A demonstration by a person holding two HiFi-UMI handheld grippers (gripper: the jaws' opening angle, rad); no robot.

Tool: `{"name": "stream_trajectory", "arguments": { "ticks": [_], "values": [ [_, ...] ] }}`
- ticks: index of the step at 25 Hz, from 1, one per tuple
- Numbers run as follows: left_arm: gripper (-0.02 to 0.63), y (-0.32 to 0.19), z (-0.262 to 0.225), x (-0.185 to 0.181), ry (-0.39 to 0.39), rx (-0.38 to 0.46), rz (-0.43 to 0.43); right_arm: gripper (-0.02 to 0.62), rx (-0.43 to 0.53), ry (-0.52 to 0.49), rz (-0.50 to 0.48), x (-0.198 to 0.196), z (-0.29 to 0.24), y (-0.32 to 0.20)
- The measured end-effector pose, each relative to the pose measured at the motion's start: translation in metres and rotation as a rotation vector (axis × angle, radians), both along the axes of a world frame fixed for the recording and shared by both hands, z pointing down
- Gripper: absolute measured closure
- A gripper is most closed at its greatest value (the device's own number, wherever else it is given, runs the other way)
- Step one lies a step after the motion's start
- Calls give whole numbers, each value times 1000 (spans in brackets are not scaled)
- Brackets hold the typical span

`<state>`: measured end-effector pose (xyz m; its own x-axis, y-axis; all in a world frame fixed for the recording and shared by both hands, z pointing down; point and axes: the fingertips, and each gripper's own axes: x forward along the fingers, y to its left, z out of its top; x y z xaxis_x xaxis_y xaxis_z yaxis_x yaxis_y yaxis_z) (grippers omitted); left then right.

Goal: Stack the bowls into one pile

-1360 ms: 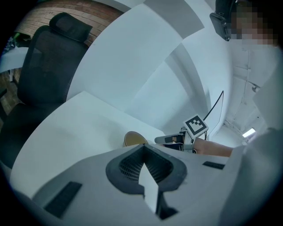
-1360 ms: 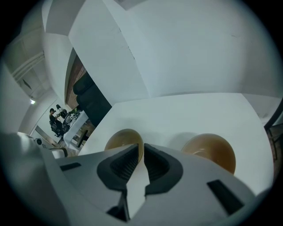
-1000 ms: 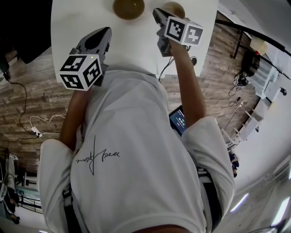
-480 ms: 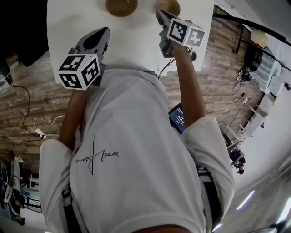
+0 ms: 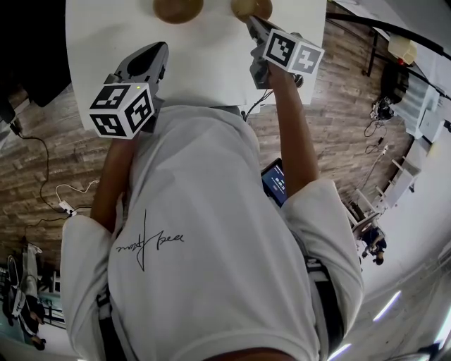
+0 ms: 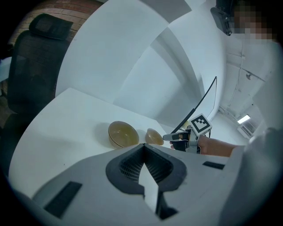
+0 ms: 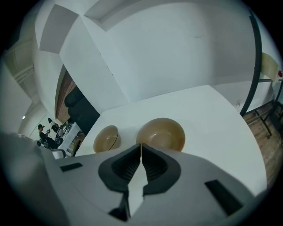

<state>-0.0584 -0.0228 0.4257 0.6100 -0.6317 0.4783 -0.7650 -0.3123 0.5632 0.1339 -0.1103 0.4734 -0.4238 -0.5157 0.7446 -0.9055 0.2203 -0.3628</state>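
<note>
Two tan bowls stand apart on the white table (image 5: 204, 63). At the top edge of the head view are the left bowl (image 5: 177, 8) and the right bowl (image 5: 251, 7). My right gripper (image 5: 252, 22) is shut and empty, its tips just short of the right bowl (image 7: 162, 133), which fills the middle of the right gripper view; the left bowl (image 7: 106, 137) lies beyond it. My left gripper (image 5: 158, 51) is shut and empty, farther back over the table. Its view shows the left bowl (image 6: 122, 133), the right bowl (image 6: 154, 137) and the right gripper (image 6: 167, 137).
A black office chair (image 6: 33, 66) stands at the table's far left side. Cables (image 5: 49, 194) run over the wooden floor on the left. A lit screen (image 5: 275, 185) sits below my right arm. A thin black pole (image 6: 203, 99) leans beyond the table on the right.
Both bowls have slid toward the top edge of the head view as the view shifted. The right gripper stays close to the right bowl. The left gripper has barely moved.
</note>
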Motion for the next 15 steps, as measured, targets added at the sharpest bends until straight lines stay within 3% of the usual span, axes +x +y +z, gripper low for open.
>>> {"name": "stream_trajectory", "arguments": {
  "ticks": [15],
  "values": [
    [603,7,3,10,-7,-17,-2,575,-21,-25,90,40,4,5]
  ]
}}
